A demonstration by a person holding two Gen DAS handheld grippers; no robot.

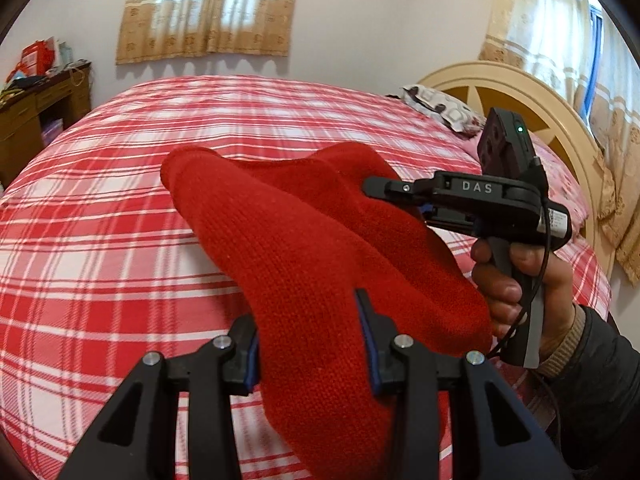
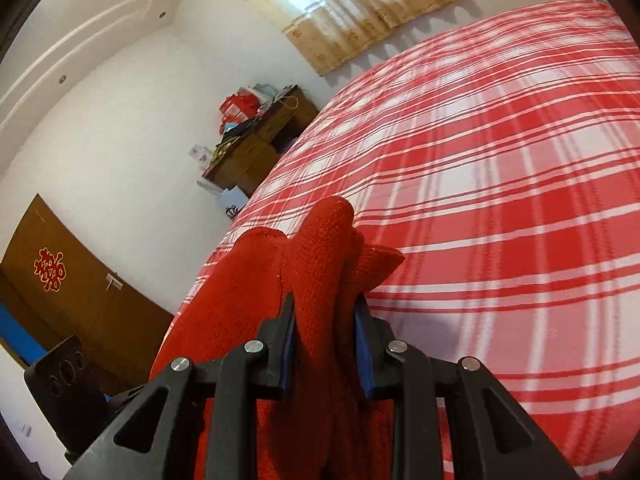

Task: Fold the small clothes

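A red knitted garment (image 1: 304, 240) is held up above the bed between both grippers. My left gripper (image 1: 308, 320) is shut on one end of it, the knit bunched between the blue-padded fingers. My right gripper (image 1: 372, 188) shows in the left wrist view at the right, held by a hand, its fingers pinching the far edge of the garment. In the right wrist view my right gripper (image 2: 326, 312) is shut on a thick fold of the red knit (image 2: 320, 256), which hangs down to the left.
A bed with a red and white plaid cover (image 1: 120, 208) lies below. A cream headboard (image 1: 520, 92) and a pillow (image 1: 440, 108) are at the right. A wooden desk with clutter (image 1: 36, 100) stands at the left. Curtains hang on the wall.
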